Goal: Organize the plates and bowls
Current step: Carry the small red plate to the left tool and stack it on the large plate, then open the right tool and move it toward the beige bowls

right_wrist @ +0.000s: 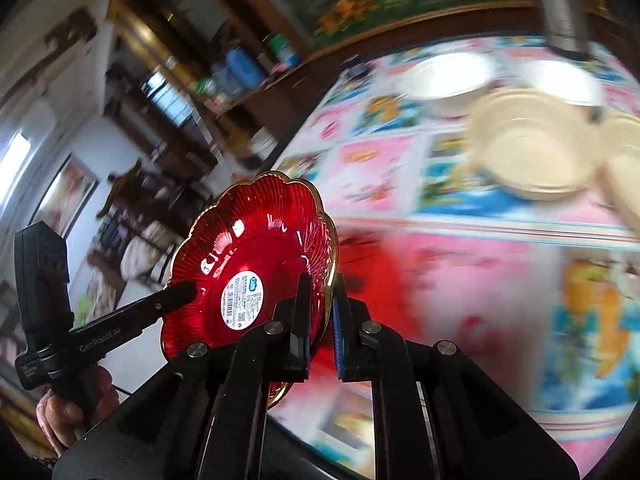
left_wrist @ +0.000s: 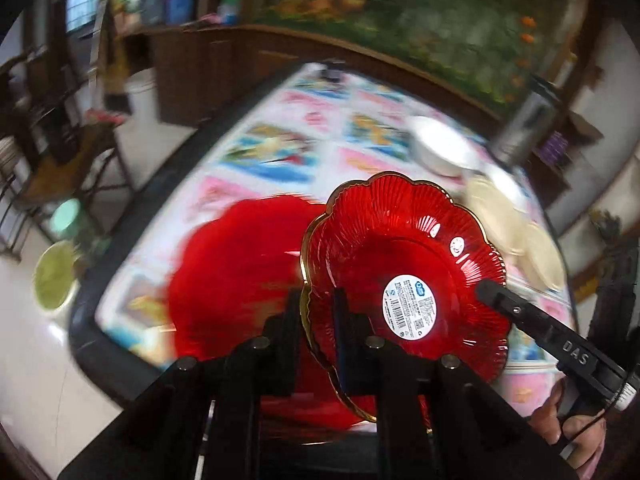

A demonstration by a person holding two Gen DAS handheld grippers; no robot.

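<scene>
Red plate (left_wrist: 404, 264) is up off the table, tilted steeply on edge, underside w/ round white barcode label (left_wrist: 412, 308) facing the left wrist cam; scalloped gold rim, roughly round so no real long axis, tilt runs from low near rim to high far rim. Left gripper (left_wrist: 318, 320) is nearly closed, fingers pinching the plate's near rim; right gripper (right_wrist: 322, 312) likewise nearly closed, clamped on the opposite rim edge-on, one finger on the underside, one on the inner face. In each view the other tool's finger tip reaches in and touches the plate from the side, w/ a hand (right_wrist: 68, 412) on its grip. Below and left of the held plate a blurred red patch (left_wrist: 236, 276) lies on the table, prob. another red plate but too smeared to say. Far side of table: white bowl (right_wrist: 448, 80), a second white bowl (right_wrist: 560, 80) beside it, cream shallow dish (right_wrist: 536, 152) just nearer, another cream piece at the right edge; dark cylindrical vessel (right_wrist: 564, 20) behind them. Open cloth between held plate and the bowls. Table (left_wrist: 280, 128) has a bright cartoon-print cloth, dark edge; tile floor left, wooden shelving w/ bottles, large flower painting on the back wall.
</scene>
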